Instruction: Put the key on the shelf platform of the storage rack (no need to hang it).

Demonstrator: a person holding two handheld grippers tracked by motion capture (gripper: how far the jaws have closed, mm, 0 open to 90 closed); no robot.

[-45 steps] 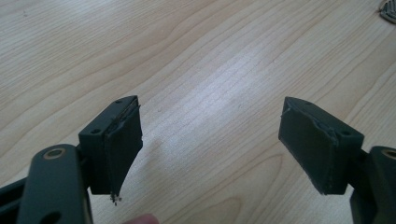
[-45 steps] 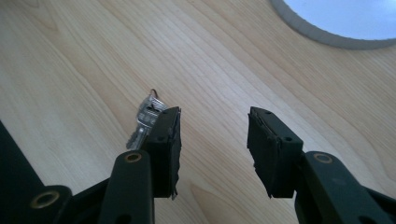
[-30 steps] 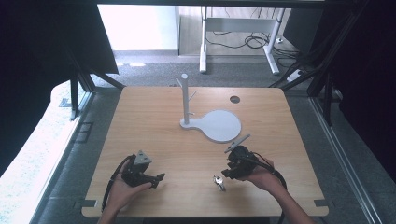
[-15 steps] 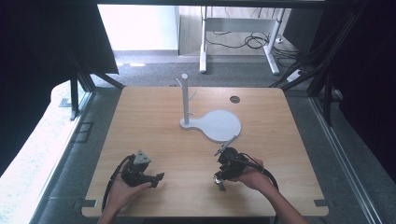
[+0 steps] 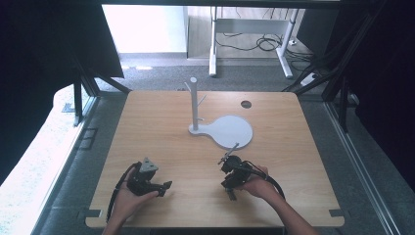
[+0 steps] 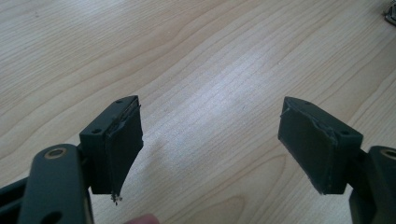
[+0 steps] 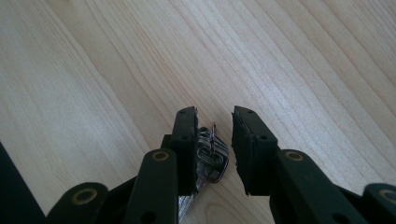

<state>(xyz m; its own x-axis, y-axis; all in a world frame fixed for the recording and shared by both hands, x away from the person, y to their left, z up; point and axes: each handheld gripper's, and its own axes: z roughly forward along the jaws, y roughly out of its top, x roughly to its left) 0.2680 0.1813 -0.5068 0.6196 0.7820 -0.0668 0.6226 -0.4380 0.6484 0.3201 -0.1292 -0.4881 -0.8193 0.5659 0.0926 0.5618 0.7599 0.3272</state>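
Observation:
A small silvery metal piece [image 7: 213, 154], made of wire loops, lies on the wooden table [image 5: 161, 127]. My right gripper [image 7: 215, 114] is open, its jaws standing on either side of the piece, which rests close to the left-hand jaw. In the high view the right gripper [image 5: 229, 188] points at the table's front edge, right of centre, and hides the piece. My left gripper [image 5: 164, 186] is at the front left, held in a hand. It is open [image 6: 210, 102] with bare wood between its pads.
A white stand with an upright peg post [image 5: 194, 103] and a round flat base [image 5: 230, 131] sits mid-table beyond the grippers. A dark round hole [image 5: 246, 104] is near the table's far edge. A glint of metal [image 6: 391, 14] shows at the left gripper view's corner.
My right gripper has swung left and toward the front edge, coming down over the small metal piece. The left gripper has stayed where it was.

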